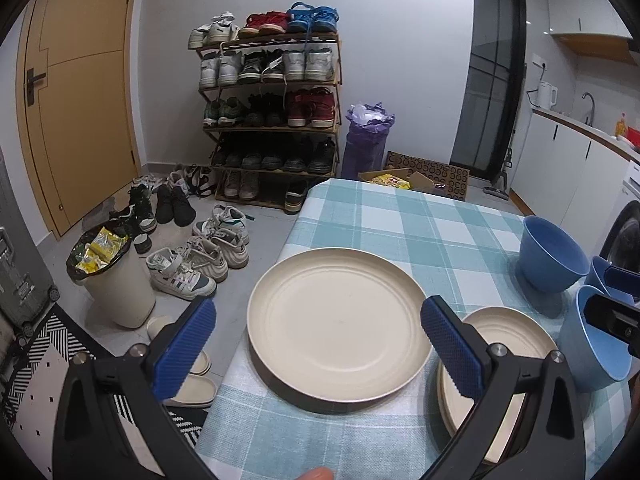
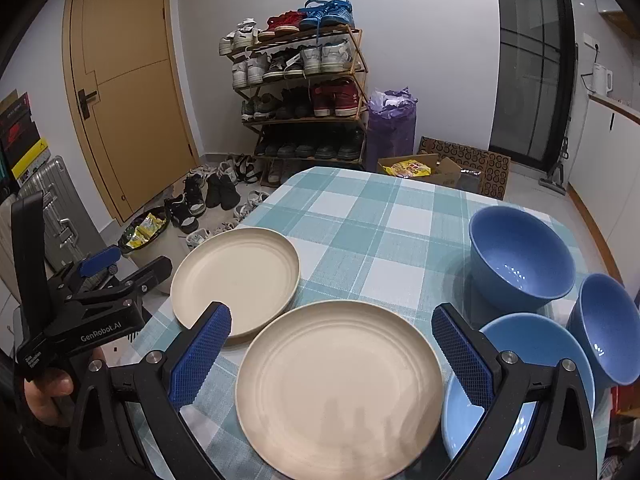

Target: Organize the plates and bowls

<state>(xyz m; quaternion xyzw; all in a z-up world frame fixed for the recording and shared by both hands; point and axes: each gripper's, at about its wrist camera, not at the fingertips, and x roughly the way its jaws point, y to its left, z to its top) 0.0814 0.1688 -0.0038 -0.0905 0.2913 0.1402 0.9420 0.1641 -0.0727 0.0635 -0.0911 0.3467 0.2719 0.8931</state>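
On the teal checked bench (image 2: 360, 216), round cream plastic plates (image 2: 340, 388) lie flat, rims up, left of blue bowls (image 2: 520, 256); left tongs (image 1: 320, 344) and right tongs (image 2: 332, 348) both gape wide, empty.

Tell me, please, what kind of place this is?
Probably a small home, entry and kitchen together: a shoe rack by a door, a table with plates and bowls, and a kettle by the sink.

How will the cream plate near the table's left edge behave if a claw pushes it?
The plate looks stiff, so it should probably slide whole on the checked cloth rather than bend. It lies flat and low, so tipping seems unlikely. It sits close to the table edge, so a leftward push might send it off.
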